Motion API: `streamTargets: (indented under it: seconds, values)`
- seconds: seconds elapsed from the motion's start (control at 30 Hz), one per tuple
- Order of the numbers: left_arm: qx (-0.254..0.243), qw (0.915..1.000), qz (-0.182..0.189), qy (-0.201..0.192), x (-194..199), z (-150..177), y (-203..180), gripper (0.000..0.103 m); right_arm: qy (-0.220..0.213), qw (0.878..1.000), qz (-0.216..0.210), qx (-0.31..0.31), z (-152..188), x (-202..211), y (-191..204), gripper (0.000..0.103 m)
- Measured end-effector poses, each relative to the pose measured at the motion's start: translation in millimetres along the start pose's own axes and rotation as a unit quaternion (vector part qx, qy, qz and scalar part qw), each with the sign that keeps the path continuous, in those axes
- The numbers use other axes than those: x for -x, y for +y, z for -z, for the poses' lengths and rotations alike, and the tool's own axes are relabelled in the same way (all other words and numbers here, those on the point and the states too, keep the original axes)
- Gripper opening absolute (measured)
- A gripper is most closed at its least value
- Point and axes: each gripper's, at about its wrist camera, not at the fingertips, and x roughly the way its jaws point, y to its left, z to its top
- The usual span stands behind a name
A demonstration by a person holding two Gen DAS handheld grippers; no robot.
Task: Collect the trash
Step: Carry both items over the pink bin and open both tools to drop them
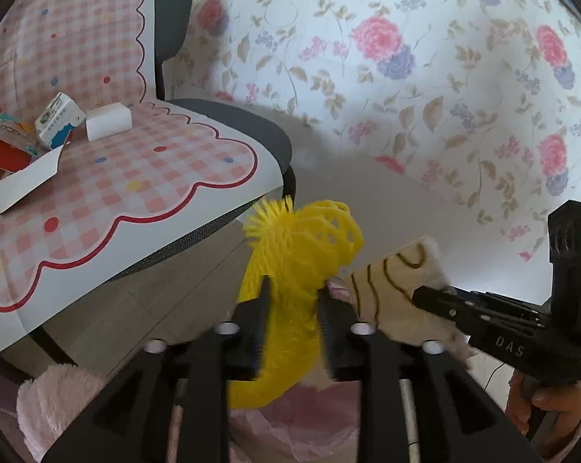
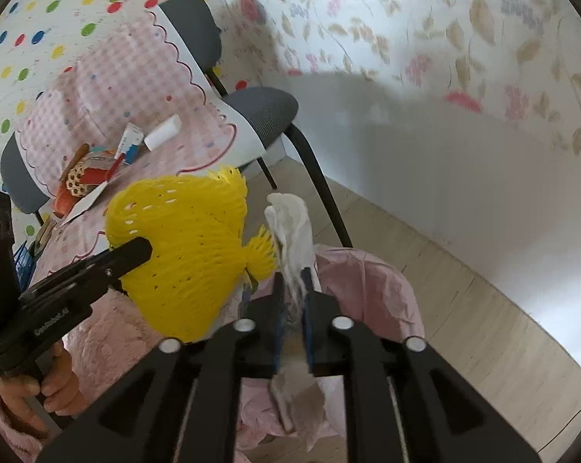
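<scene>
Trash fills both tools: the left hand-held gripper (image 1: pixel 292 289) clamps one yellow foam fruit net (image 1: pixel 294 270), a soft tube of open mesh with a frayed, spiky end, pinched at its waist between two ribbed black pads. The right hand-held gripper (image 2: pixel 292 281) squeezes one crumpled white paper wrapper (image 2: pixel 292 231), which shows beige with dark curved lines from the left wrist view. Both tools point forward and slightly down, held close side by side. Directly beneath them sits one bin lined with a thin, wrinkled pink plastic bag (image 2: pixel 371 281). A bare hand (image 2: pixel 39 389) grips the left tool's handle, a fluffy pink sleeve behind it. Beyond, one grey mesh chair (image 1: pixel 251 123) carries a pink checked scalloped cloth (image 1: pixel 136 177). On it lie one white block (image 1: pixel 109 121), one small white carton (image 1: pixel 59 121) and one open white cardboard box (image 1: pixel 24 181) of colourful packets. Floral wallpaper (image 1: pixel 406 58) backs a pale wood floor (image 2: pixel 463 308).
</scene>
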Motion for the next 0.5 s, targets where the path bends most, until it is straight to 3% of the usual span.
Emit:
streamTargets:
  seconds: [0.03,0.1,0.27,0.5]
  values:
    - [0.002,1.0,0.0,0.002,-1,-1,1,0.047,0.002,1.0,0.002,0.0,-1,-2,-1,0.024]
    - [0.009,0.9999,0.003,0.005,-2,-3,3,0.052,-0.001,1.0,0.006,-0.003,-2,-2,-3,0.028]
    - [0.025,0.9996,0.005,-0.014,17,-9,13,0.052,-0.021,1.0,0.015,-0.007,-8,13,-5,0.028]
    - [0.022,0.9971,-0.057,-0.046,69,-14,29,0.052,-0.063,0.998,0.023,0.018,-21,51,13,0.028]
